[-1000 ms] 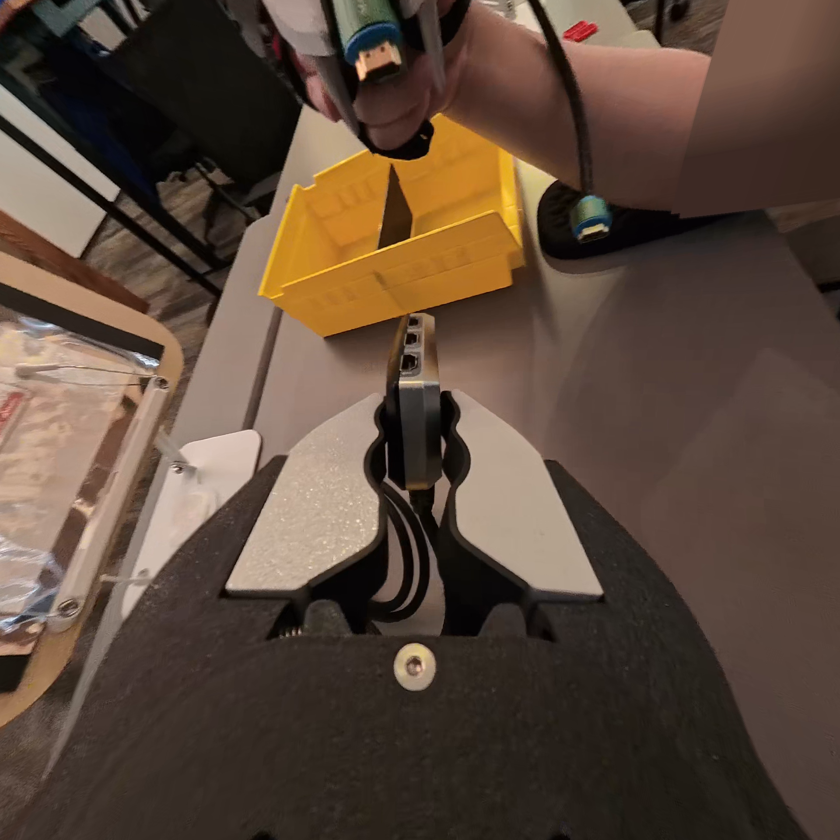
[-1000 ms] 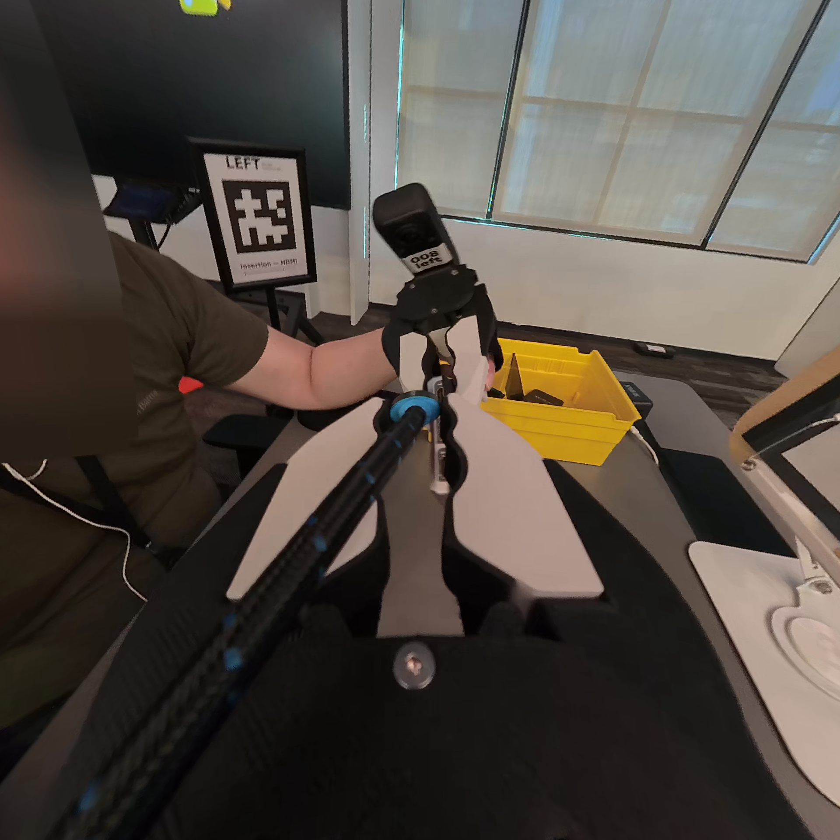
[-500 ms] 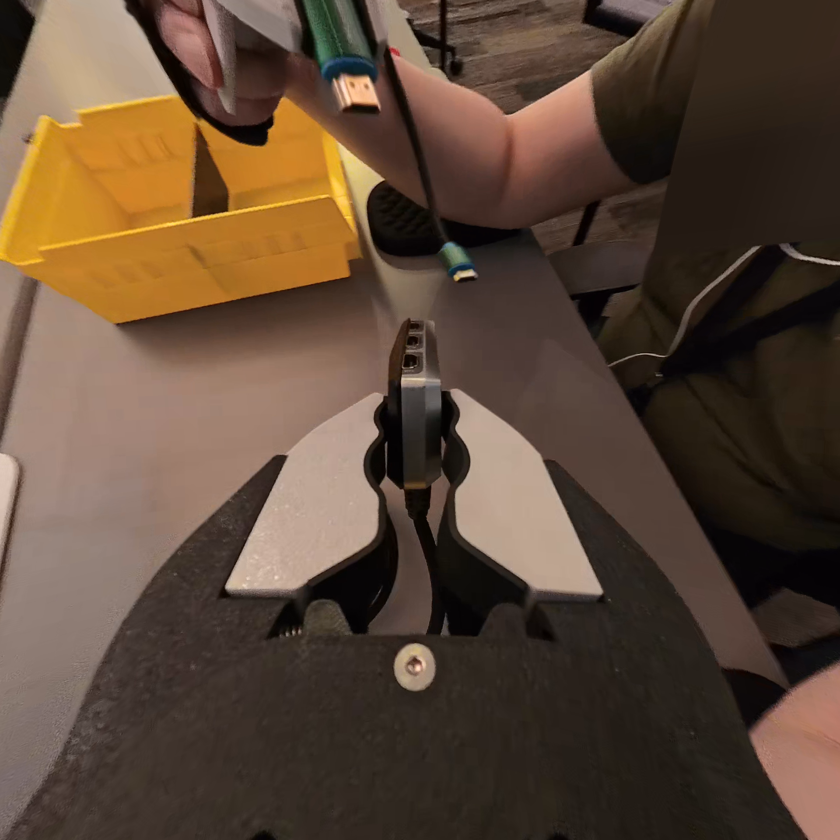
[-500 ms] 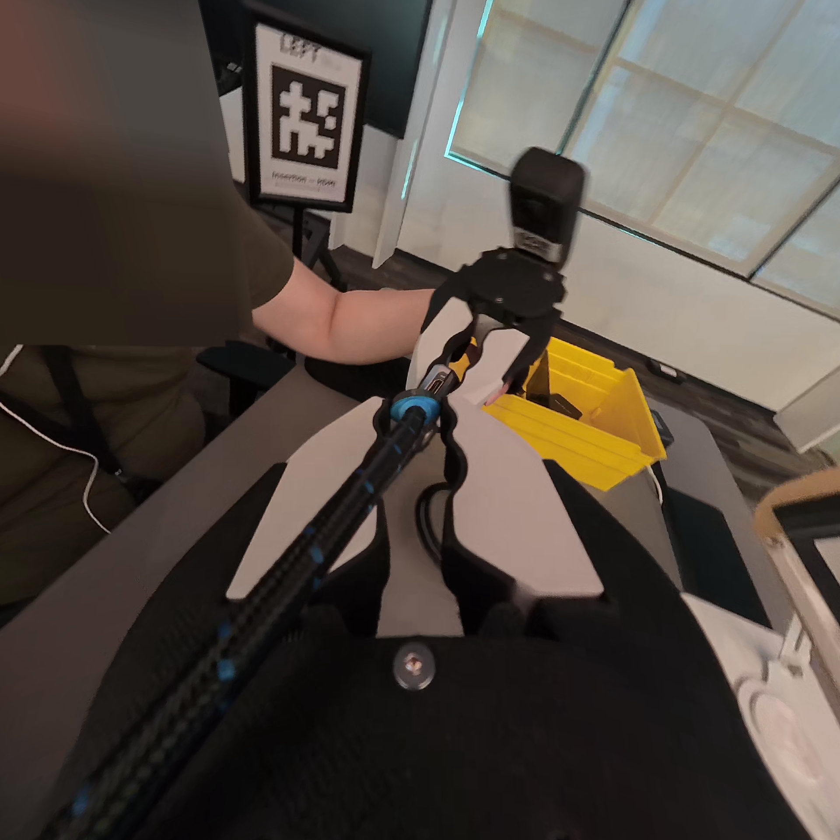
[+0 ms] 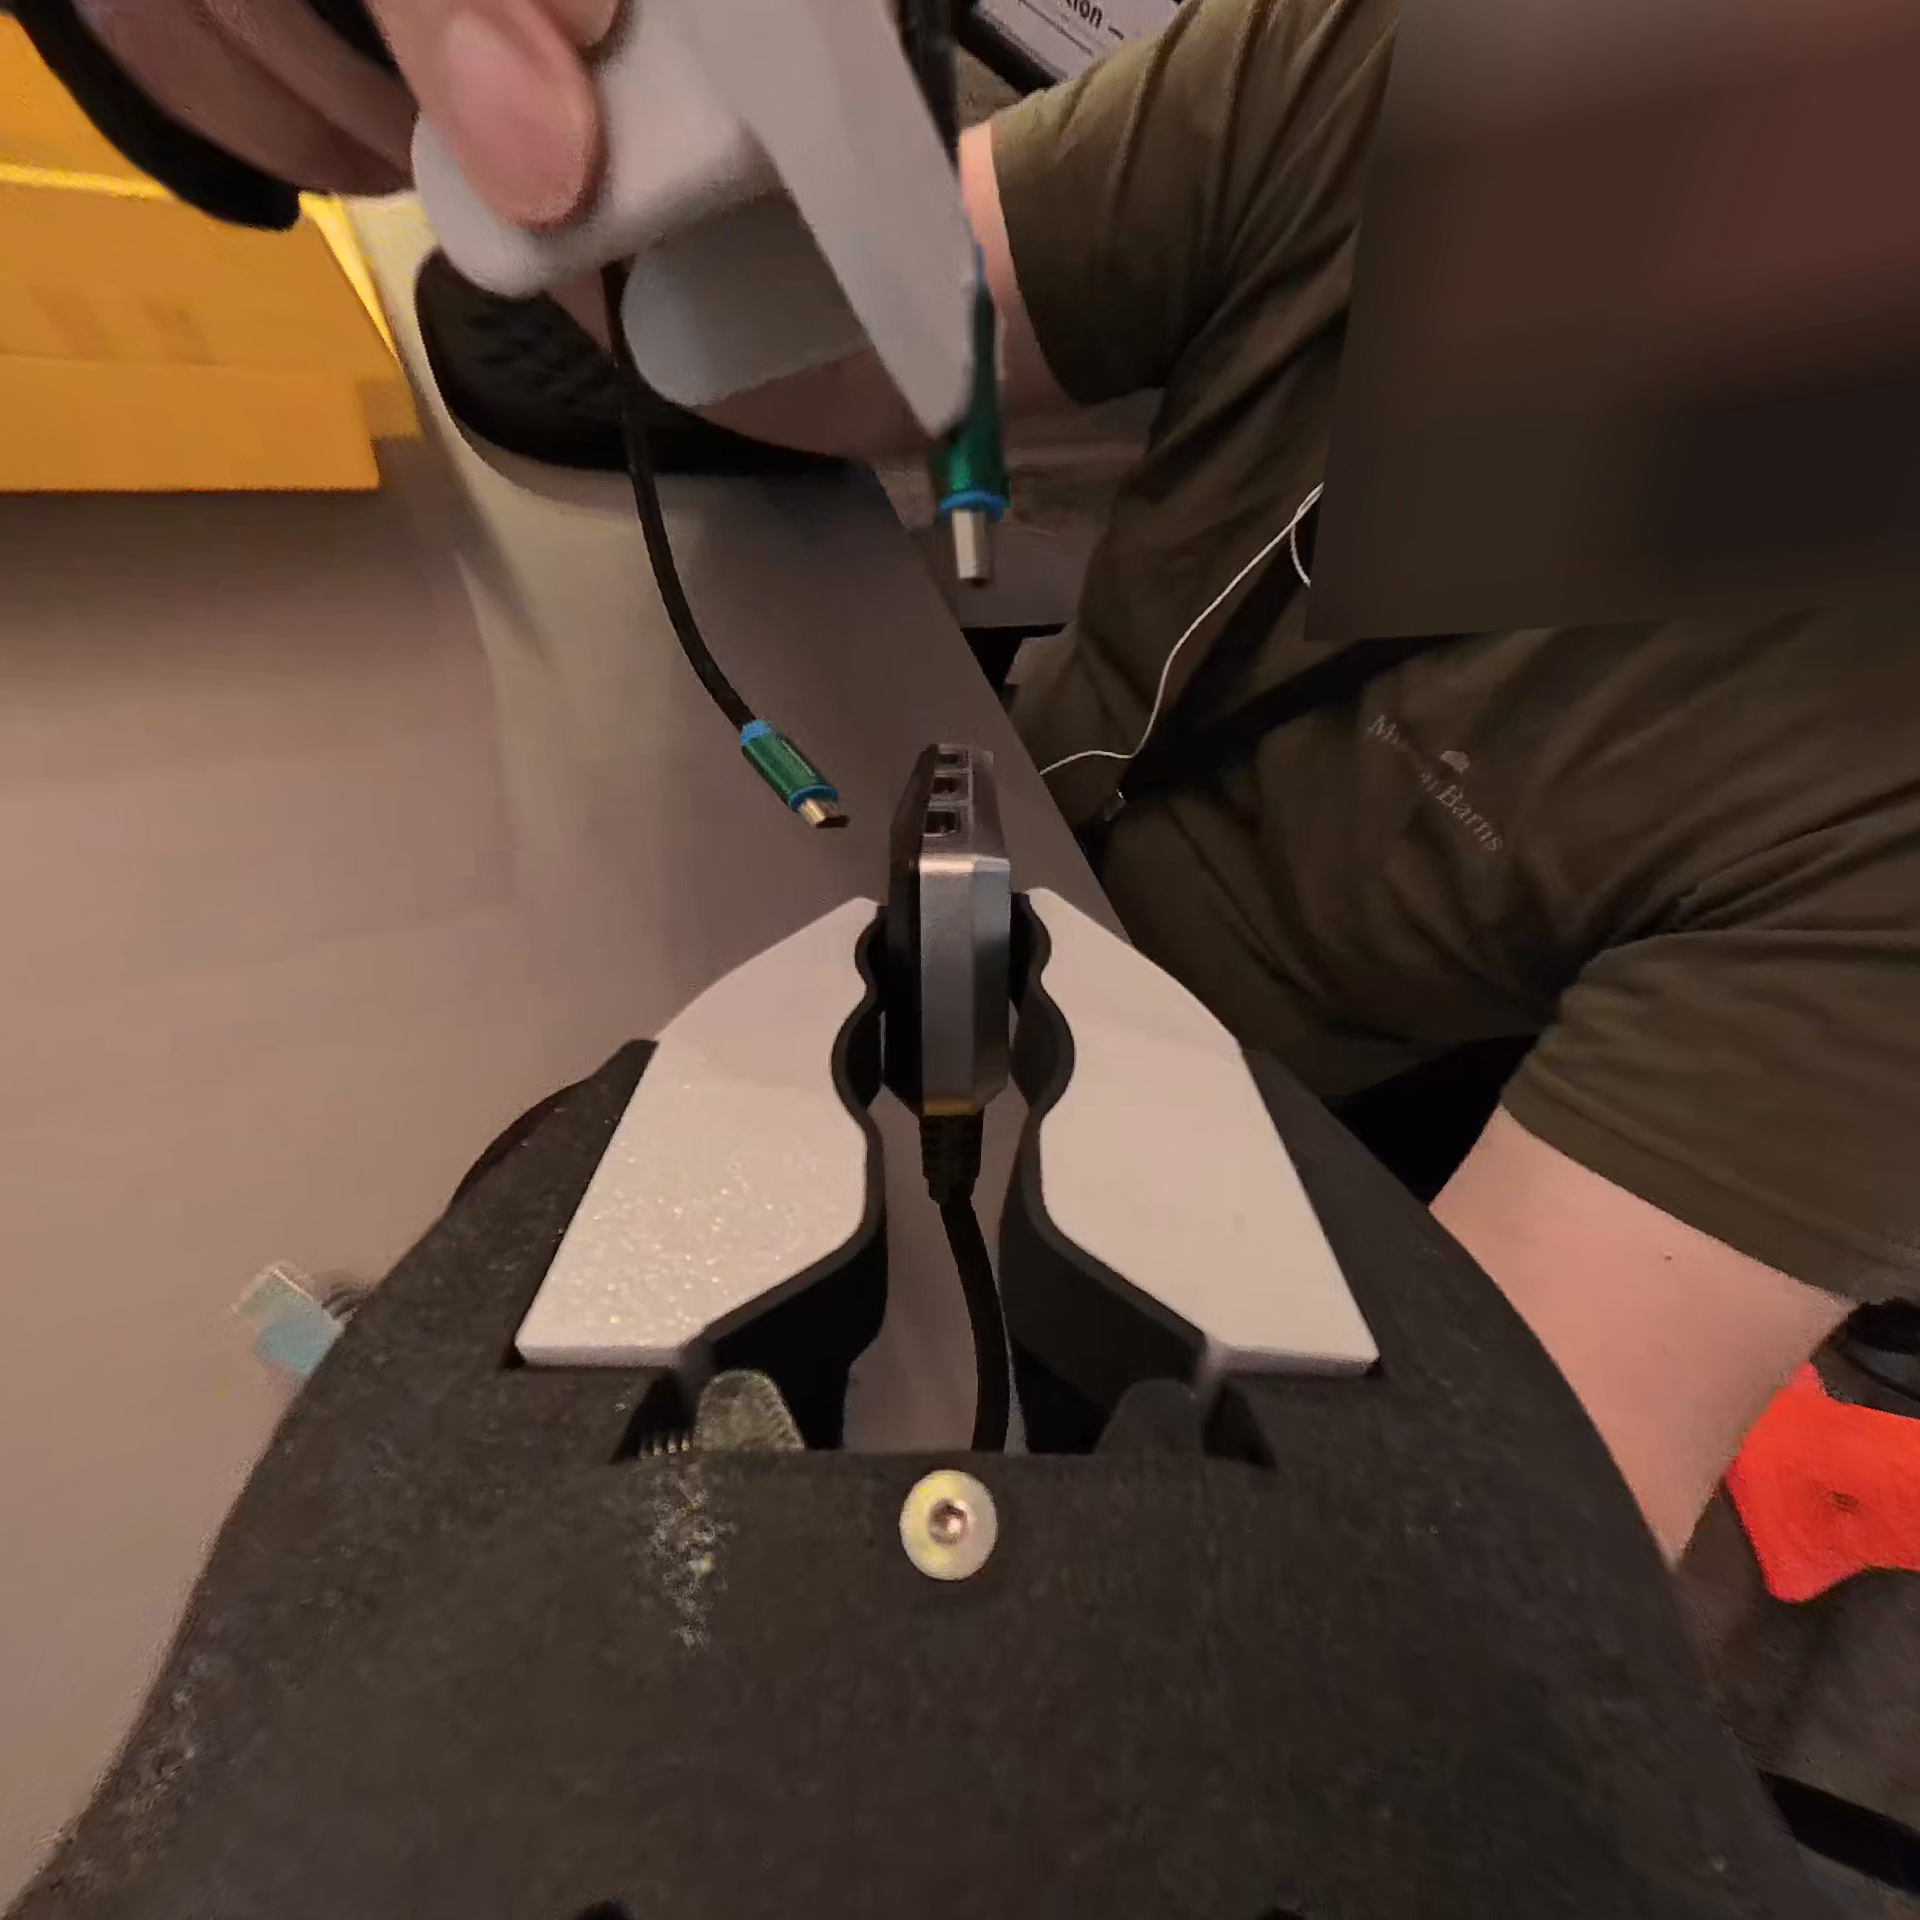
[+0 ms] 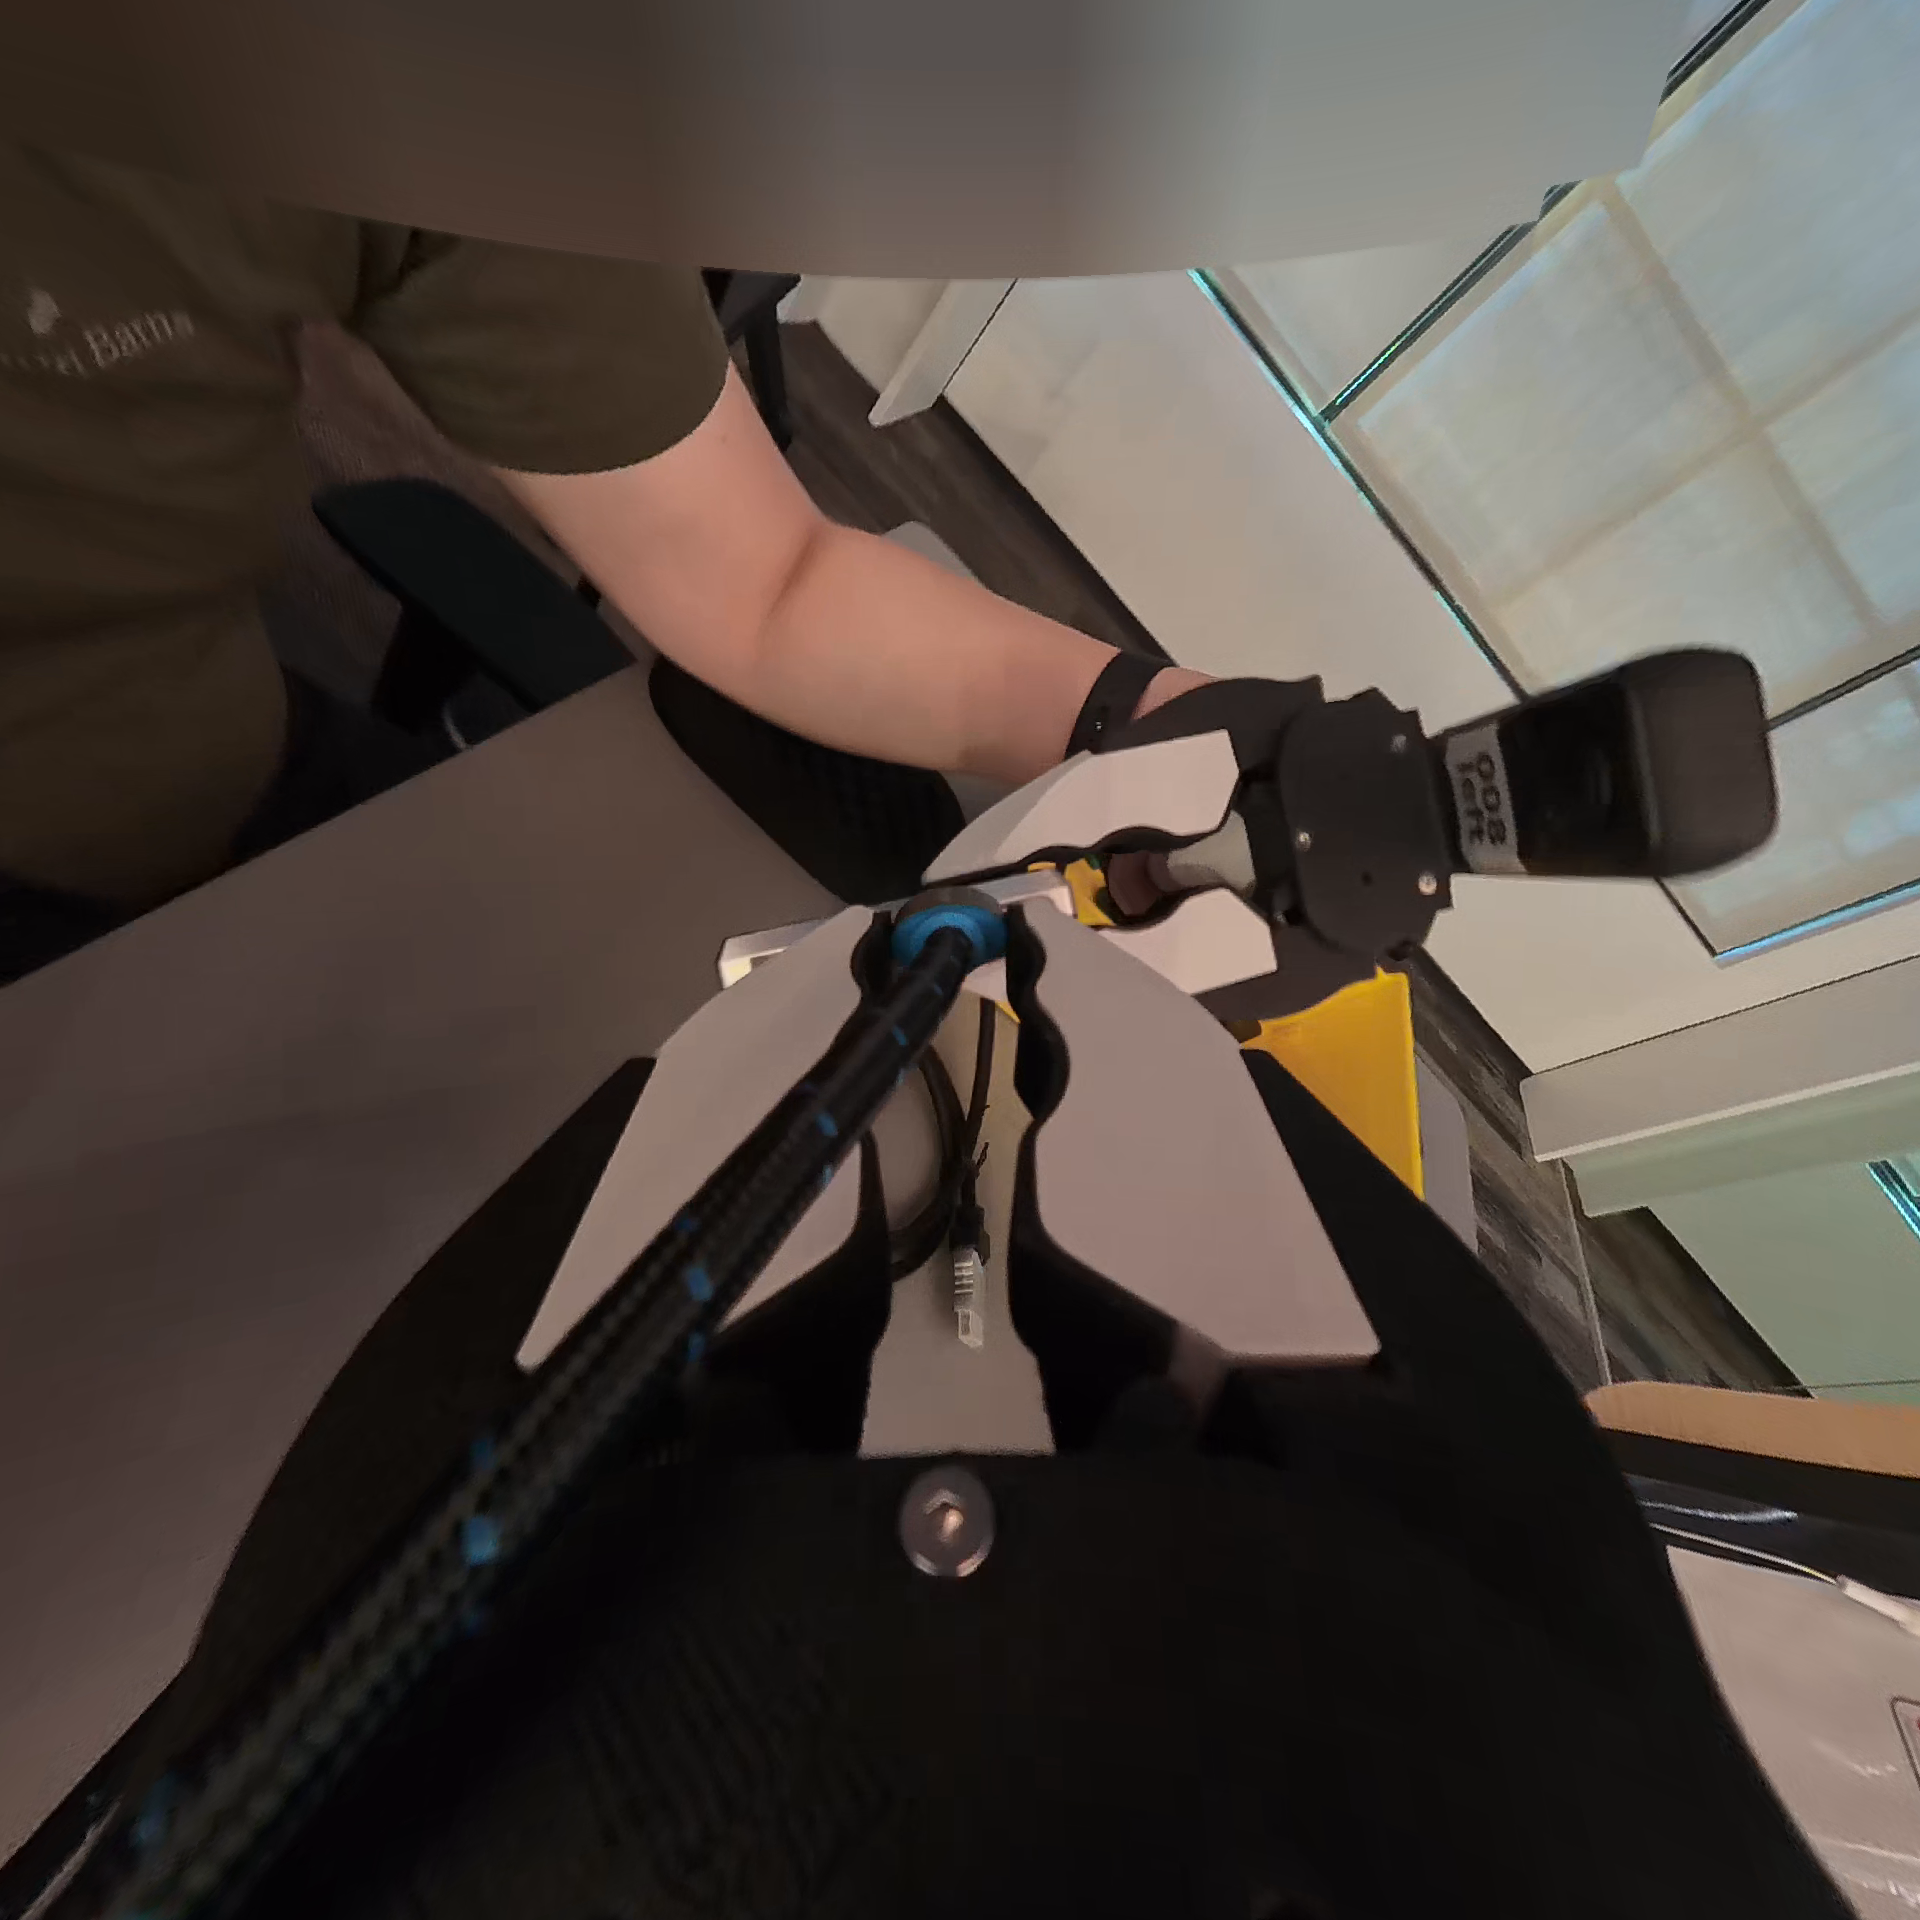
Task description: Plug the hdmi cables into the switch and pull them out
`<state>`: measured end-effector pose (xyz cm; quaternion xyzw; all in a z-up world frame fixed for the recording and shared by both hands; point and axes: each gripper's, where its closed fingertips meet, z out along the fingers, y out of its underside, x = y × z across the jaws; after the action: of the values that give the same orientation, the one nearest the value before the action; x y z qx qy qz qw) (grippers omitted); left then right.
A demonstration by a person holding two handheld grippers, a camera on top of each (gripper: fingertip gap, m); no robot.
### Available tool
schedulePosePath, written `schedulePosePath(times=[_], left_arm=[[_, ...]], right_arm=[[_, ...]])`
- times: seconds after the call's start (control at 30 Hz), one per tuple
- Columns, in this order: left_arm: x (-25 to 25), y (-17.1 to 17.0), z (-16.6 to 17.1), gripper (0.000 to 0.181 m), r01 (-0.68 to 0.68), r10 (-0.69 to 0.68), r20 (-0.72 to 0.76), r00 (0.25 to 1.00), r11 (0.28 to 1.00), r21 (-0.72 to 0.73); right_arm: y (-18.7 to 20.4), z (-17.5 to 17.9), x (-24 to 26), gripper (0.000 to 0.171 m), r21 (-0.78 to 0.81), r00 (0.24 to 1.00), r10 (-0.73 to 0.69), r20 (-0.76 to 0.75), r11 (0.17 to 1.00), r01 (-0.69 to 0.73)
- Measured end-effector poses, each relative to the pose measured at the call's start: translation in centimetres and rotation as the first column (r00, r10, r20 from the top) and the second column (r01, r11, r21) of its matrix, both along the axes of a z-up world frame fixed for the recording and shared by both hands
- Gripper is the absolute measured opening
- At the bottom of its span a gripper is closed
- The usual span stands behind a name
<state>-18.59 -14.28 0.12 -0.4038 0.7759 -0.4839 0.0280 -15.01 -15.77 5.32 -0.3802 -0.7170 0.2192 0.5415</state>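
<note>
The left hand-held gripper [image 5: 948, 935] keeps the grey switch [image 5: 951, 914] clamped on edge above the table [image 5: 260, 831], ports facing away. Since half a second ago, the right hand-held gripper [image 5: 935, 416], closed on a green hdmi plug [image 5: 971, 473], has dropped closer to the switch. The cable's loose plug [image 5: 795, 781] now dangles just left of the switch. The yellow bin [image 5: 156, 364] has slid toward the frame's left edge.

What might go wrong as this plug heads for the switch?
1. The green-and-blue HDMI plug in the right gripper is apart from the grey metal switch and off to one side of its ports, so it may miss.
2. The cable's dangling second plug hangs near those ports and might snag.
</note>
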Motion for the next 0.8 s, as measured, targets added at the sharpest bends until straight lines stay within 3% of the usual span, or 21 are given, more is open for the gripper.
schedulePosePath(times=[0.23, 0.8], left_arm=[[0.1, -0.5, -0.4, 0.021, 0.039, -0.041, -0.039, 0.998, 0.998, -0.049], [-0.5, -0.1, -0.1, 0.021, 0.065, -0.065, 0.007, 0.998, 0.996, -0.057]], right_arm=[[0.2, -2.0, -0.7, 0.022, -0.065, 0.998, 0.027, 0.060, 0.998, -0.023], [0.5, -3.4, -2.2, 0.021, -0.030, 0.995, 0.008, 0.100, 1.000, -0.005]])
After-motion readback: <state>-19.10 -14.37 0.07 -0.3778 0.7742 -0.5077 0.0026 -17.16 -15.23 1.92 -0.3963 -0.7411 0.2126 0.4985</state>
